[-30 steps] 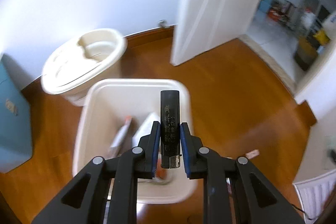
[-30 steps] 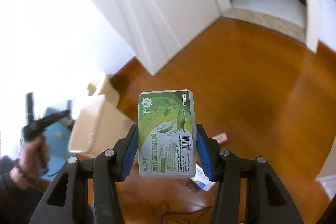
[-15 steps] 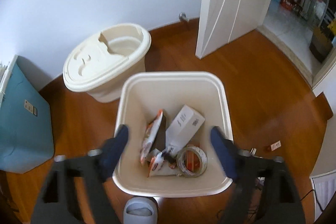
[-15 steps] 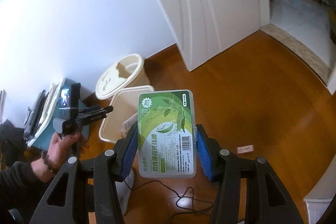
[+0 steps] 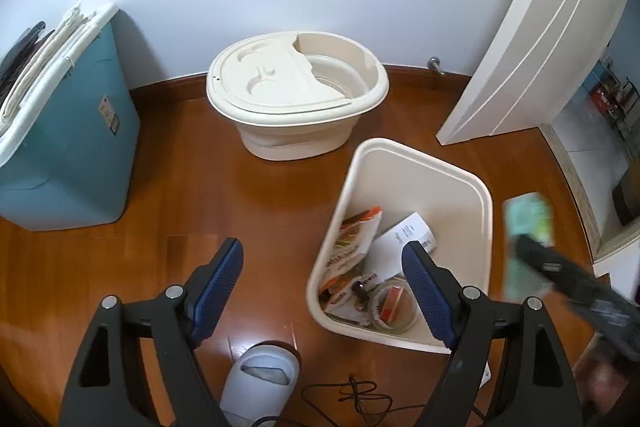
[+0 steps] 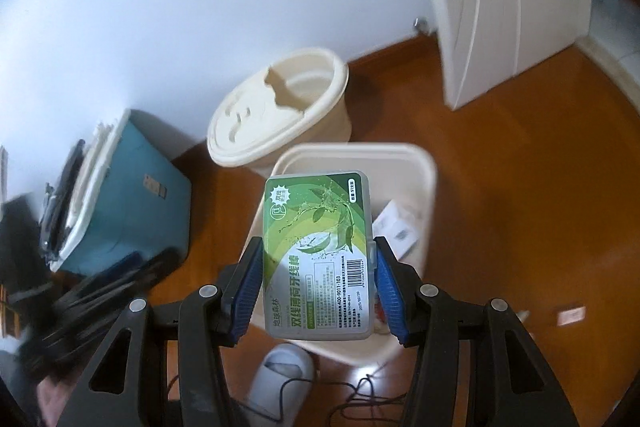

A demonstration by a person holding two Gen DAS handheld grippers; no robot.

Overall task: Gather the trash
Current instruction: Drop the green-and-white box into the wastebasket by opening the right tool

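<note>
The right gripper is clamped on a green dental floss pick box, its blue pads pressing both long sides, and it holds the box above the near edge of the cream trash bin on the wooden floor. The left gripper hangs beside the bin with its jaws wide apart and nothing between them. Inside the bin lie a snack wrapper, a white carton and a roll of tape. This looks like the drop-off step for the box: the next move calls for carrying it a little farther over the opening, then letting go so it falls inside rather than catching the rim. A small scrap on the floor looks left to collect.
</note>
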